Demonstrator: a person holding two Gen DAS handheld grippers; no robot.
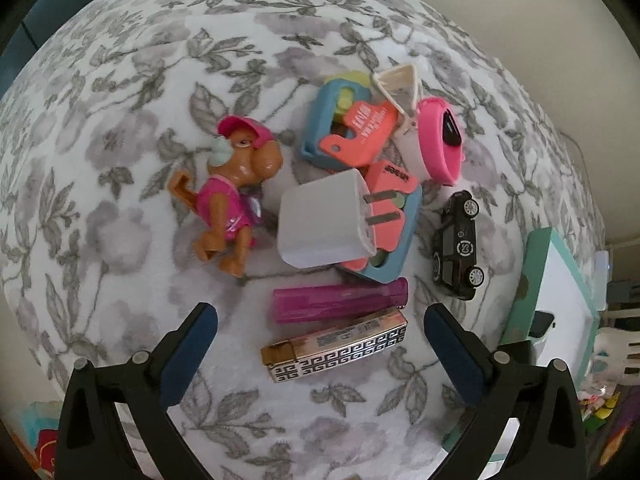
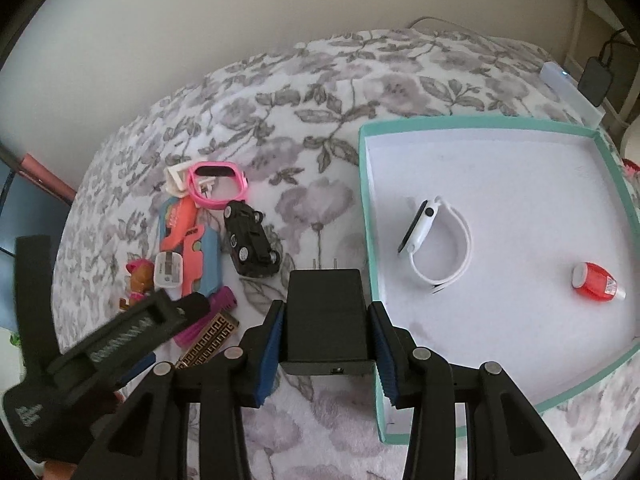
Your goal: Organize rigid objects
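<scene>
My left gripper (image 1: 320, 320) is open above a gold patterned lighter (image 1: 336, 346) and a purple lighter (image 1: 340, 300). Beyond them lie a white plug adapter (image 1: 324, 220), a toy dog (image 1: 232, 188), orange and blue plastic pieces (image 1: 360, 132), a pink band (image 1: 440, 140) and a black toy car (image 1: 458, 244). My right gripper (image 2: 328, 332) is shut on a black charger (image 2: 326, 316), held just left of the teal box (image 2: 366, 216). The box holds a white watch (image 2: 436, 240) and a small red bottle (image 2: 596, 282).
Everything rests on a floral blanket (image 2: 320, 100). The left gripper body (image 2: 104, 352) shows at the lower left of the right wrist view. A wall, cables and a black adapter (image 2: 598, 80) are behind the box.
</scene>
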